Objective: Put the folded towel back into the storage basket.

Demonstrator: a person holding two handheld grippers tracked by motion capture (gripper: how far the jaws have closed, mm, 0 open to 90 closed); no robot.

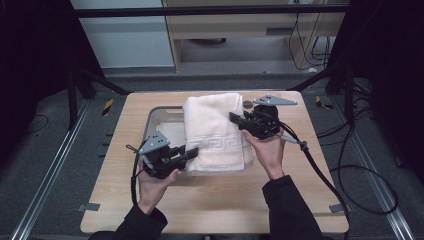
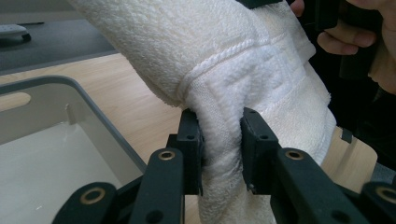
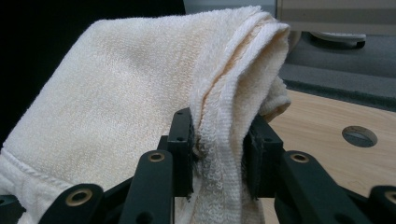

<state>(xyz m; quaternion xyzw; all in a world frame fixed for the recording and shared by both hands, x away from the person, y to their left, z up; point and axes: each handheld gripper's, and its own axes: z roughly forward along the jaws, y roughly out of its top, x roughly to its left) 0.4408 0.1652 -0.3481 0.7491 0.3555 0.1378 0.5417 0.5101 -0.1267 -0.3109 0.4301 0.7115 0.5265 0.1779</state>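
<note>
The left gripper (image 1: 192, 152) pinches the near left corner of the folded cream towel (image 1: 215, 132), and the right gripper (image 1: 236, 120) clamps its far right edge; the towel hangs between them over the grey bin (image 1: 152, 117) on the wooden table (image 1: 220, 200). In the left gripper view, both jaws bite a bunched fold beside the woven border. In the right gripper view, the jaws squeeze layered hems, though how many layers is unclear.

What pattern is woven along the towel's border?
An angular, maze-like key band, white on the cream towel. It shows best in the high view.
</note>
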